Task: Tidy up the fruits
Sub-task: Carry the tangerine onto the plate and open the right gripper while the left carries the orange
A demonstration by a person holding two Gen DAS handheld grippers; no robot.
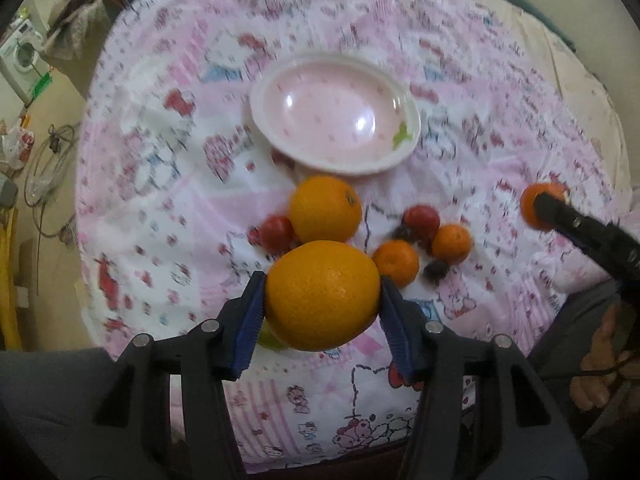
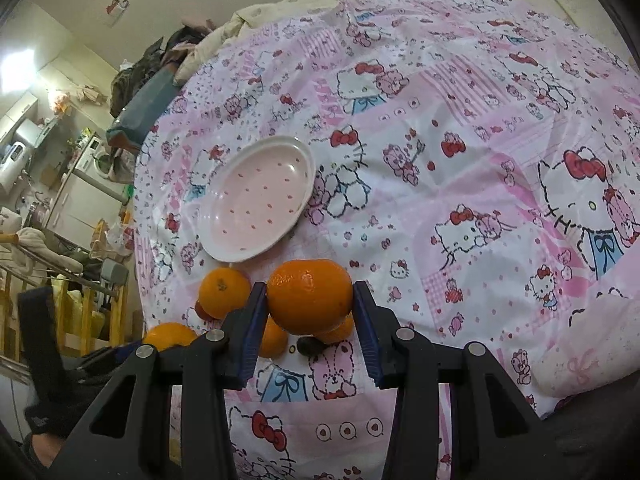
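Observation:
My left gripper (image 1: 322, 300) is shut on a large orange (image 1: 322, 294), held above the Hello Kitty cloth. My right gripper (image 2: 310, 300) is shut on a mandarin (image 2: 310, 294); it also shows at the right of the left wrist view (image 1: 538, 206). An empty pink bowl (image 1: 336, 116) sits beyond the fruit, also in the right wrist view (image 2: 256, 200). On the cloth lie a second large orange (image 1: 326, 208), two mandarins (image 1: 396, 262) (image 1: 452, 242), two red fruits (image 1: 276, 232) (image 1: 422, 220) and small dark fruits (image 1: 436, 270).
The pink patterned cloth (image 2: 480, 160) covers a bed. A green object (image 1: 268, 338) peeks from under the held orange. A washing machine (image 1: 22, 56) and room clutter stand off the left edge. My right hand's arm (image 1: 592, 236) reaches in from the right.

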